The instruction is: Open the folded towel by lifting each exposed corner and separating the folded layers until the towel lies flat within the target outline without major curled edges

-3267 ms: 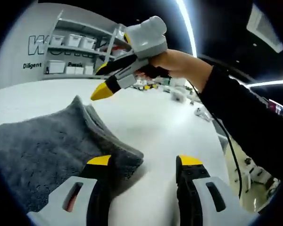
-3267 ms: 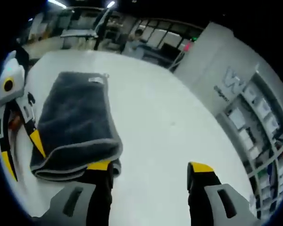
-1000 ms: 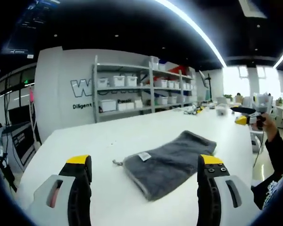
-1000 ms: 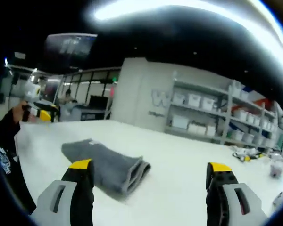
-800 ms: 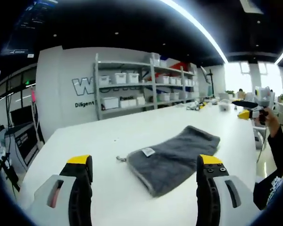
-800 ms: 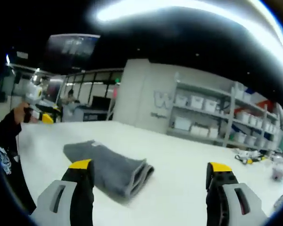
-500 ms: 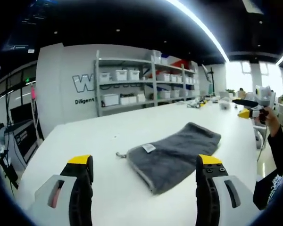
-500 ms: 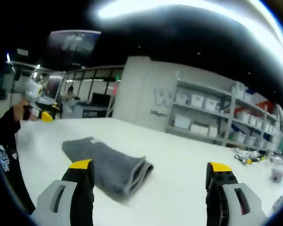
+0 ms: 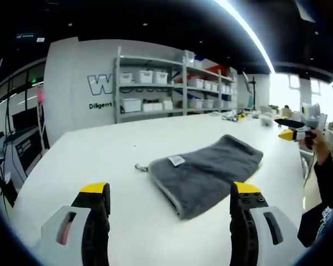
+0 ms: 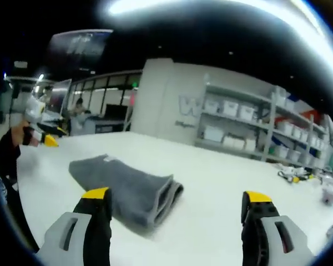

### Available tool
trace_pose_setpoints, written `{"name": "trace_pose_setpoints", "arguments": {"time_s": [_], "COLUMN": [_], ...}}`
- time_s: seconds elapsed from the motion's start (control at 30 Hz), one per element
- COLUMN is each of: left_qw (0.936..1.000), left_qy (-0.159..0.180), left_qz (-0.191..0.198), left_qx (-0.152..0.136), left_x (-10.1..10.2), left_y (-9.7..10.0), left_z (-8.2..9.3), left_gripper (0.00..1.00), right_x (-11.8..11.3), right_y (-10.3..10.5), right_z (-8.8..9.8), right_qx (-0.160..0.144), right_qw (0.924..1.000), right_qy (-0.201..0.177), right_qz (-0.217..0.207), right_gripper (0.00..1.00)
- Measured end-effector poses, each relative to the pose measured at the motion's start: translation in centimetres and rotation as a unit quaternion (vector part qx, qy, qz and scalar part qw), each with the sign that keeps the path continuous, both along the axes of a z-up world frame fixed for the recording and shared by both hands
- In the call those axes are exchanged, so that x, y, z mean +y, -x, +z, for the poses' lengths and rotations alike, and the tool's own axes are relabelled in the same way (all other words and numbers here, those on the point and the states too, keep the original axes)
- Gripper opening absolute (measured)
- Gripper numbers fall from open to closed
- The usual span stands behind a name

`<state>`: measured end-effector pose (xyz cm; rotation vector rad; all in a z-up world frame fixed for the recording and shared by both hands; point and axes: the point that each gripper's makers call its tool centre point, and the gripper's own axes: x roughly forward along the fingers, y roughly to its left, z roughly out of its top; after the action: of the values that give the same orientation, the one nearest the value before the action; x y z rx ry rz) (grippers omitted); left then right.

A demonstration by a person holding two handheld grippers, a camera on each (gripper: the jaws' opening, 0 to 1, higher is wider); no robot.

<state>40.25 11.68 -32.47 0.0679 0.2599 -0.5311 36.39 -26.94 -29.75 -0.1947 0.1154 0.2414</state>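
A folded grey towel (image 9: 205,172) lies on the white table (image 9: 89,160), with a white label and a small loop at its near-left corner. In the right gripper view the towel (image 10: 125,185) shows its folded layers at the right end. My left gripper (image 9: 169,194) stands open, held back from the towel with nothing between its jaws. My right gripper (image 10: 175,202) is open too, apart from the towel. The right gripper (image 9: 293,132) appears far right in the left gripper view, in a hand; the left gripper (image 10: 38,133) appears far left in the right gripper view.
Grey shelves (image 9: 166,88) with white bins stand against the back wall behind the table. Small items (image 9: 236,115) lie at the table's far end. A person's dark sleeve (image 9: 327,177) is at the right edge. Desks and a seated person (image 10: 77,119) sit in the background.
Both views have shifted slightly closer to the table and the towel. The towel itself has not moved, and both grippers stay open.
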Motion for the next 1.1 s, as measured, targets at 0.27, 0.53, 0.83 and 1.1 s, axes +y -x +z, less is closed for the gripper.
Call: {"name": "trace_pose_setpoints", "arguments": {"time_s": [0.27, 0.53, 0.83, 1.1], "left_qw": [1.0000, 1.0000, 0.9992, 0.9988], "left_qy": [0.001, -0.009, -0.017, 0.005], "left_qz": [0.002, 0.002, -0.022, -0.010], "left_qx": [0.001, 0.001, 0.030, 0.049], "left_x": [0.2, -0.2, -1.7, -1.4], "left_y": [-0.3, -0.1, -0.4, -1.3], "left_z": [0.1, -0.3, -2.7, -3.7], "left_gripper": [0.81, 0.86, 0.78, 0.75], "right_x": [-0.3, -0.3, 0.2, 0.3], "right_y": [-0.5, -0.7, -0.6, -1.4], "right_z": [-0.4, -1.0, -1.9, -3.6], "right_qx": [0.007, 0.012, 0.023, 0.036], "right_qw": [0.9998, 0.9996, 0.9995, 0.9993], "right_qy": [0.013, 0.021, 0.019, 0.008], "right_qz": [-0.010, -0.015, -0.010, -0.010], "right_gripper": [0.99, 0.98, 0.97, 0.94]}}
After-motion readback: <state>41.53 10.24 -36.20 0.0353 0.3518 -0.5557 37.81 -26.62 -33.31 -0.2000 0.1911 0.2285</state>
